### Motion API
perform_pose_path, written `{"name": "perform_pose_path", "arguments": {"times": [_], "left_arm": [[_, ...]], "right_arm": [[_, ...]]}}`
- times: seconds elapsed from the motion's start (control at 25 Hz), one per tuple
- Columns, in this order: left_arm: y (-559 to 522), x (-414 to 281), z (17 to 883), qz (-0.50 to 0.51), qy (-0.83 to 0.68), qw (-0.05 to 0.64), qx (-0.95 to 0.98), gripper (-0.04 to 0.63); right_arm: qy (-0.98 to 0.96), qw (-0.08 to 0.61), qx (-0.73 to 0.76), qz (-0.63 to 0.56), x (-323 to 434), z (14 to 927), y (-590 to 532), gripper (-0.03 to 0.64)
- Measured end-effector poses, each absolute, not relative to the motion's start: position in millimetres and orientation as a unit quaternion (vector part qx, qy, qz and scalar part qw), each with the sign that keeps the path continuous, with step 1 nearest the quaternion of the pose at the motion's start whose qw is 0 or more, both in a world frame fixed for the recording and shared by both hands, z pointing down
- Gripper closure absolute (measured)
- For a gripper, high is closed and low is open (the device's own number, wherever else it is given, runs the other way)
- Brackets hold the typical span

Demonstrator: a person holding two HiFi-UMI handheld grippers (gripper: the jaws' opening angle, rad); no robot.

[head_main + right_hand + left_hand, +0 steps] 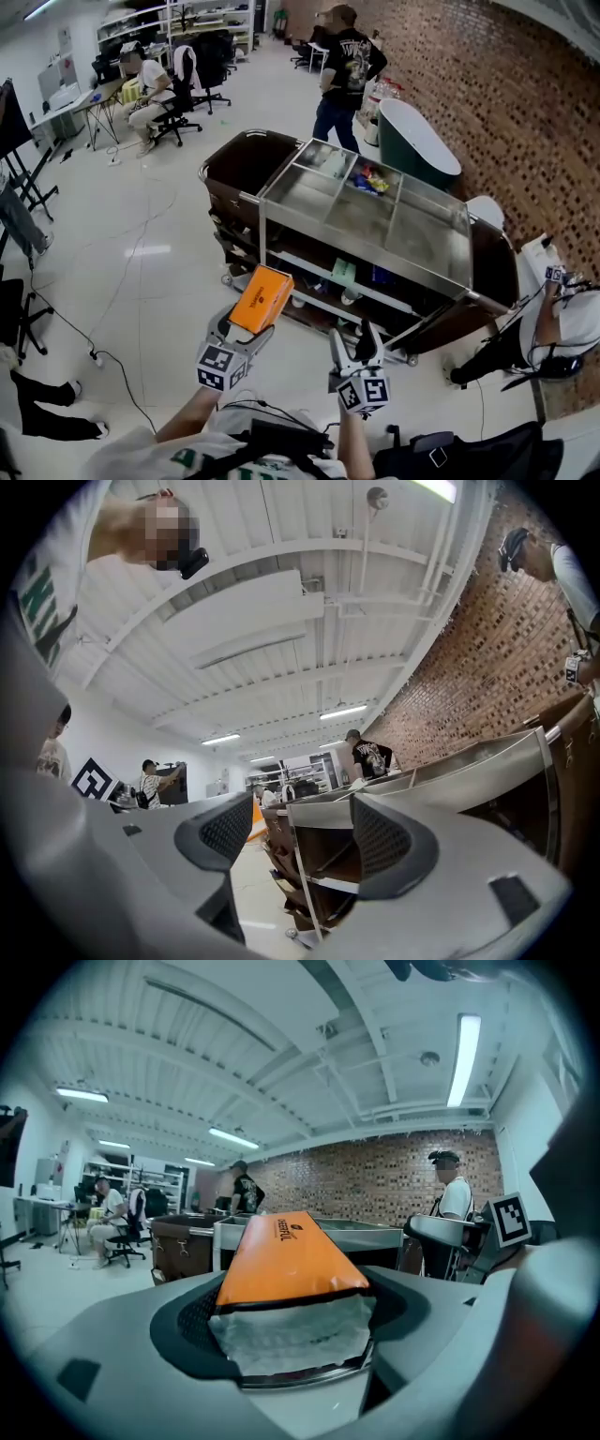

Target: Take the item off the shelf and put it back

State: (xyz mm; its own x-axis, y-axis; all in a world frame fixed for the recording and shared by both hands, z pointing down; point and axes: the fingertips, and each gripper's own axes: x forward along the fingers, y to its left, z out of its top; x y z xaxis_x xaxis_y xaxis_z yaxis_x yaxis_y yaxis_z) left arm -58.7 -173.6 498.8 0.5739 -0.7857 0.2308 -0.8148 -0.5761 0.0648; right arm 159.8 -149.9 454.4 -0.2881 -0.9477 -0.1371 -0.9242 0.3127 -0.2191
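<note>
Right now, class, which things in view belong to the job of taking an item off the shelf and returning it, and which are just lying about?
Job in hand:
orange packet, gripped by the left gripper
right gripper, open and empty
shelf cart

Lying about:
colourful packets in the cart's top tray
dark tub
office chair

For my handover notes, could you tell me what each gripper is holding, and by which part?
Left gripper clamps the orange pouch by its pale end; right gripper holds nothing.
</note>
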Motion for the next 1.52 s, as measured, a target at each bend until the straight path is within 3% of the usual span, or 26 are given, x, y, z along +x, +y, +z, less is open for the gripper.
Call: {"name": "perform_pose_path", "arguments": {"times": [0.68,1.52], "left_arm": [[-162.3,-87.2,511.2,0.091,-0.481,0.090,0.867,0.206],[-180.3,-69.1,521.8,0.106,-0.468,0.074,0.874,0.206]], "right_arm": [[0.802,0.121,-0.582,-0.055,153.0,458.2,-158.9,0.276],[0.800,0.107,-0.588,-0.056,160.0,472.3,-170.6,0.276]]}}
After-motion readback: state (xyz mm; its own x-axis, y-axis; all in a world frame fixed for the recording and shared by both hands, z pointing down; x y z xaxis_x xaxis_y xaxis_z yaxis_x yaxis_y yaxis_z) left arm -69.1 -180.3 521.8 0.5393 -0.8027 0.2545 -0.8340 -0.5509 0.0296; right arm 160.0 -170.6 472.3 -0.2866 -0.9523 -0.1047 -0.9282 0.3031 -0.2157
